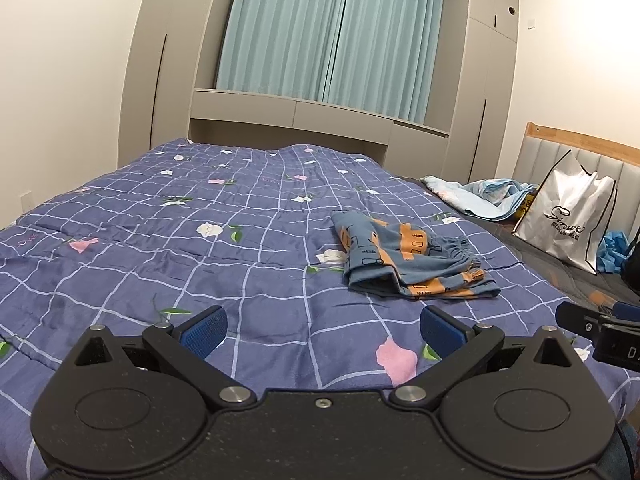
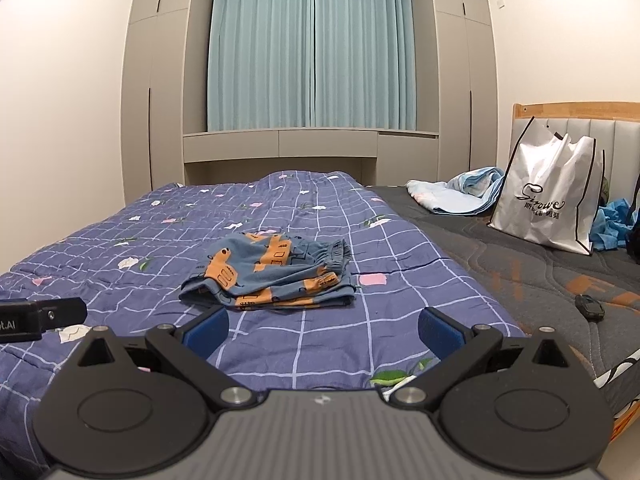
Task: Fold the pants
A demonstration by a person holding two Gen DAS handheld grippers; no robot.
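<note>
The pants [image 1: 412,258] are blue with orange car prints and lie folded into a compact stack on the purple checked quilt [image 1: 200,240]. They also show in the right wrist view [image 2: 272,274], with the elastic waistband toward the right. My left gripper [image 1: 322,330] is open and empty, held above the quilt, short of the pants and to their left. My right gripper [image 2: 323,330] is open and empty, just short of the pants. Neither gripper touches the cloth.
A white shopping bag [image 2: 548,204] stands on the bare grey mattress [image 2: 520,280] at the right, by the headboard. A light blue cloth [image 2: 460,192] lies behind it. A small black object [image 2: 589,307] lies on the mattress. Wardrobes and curtains stand beyond the bed.
</note>
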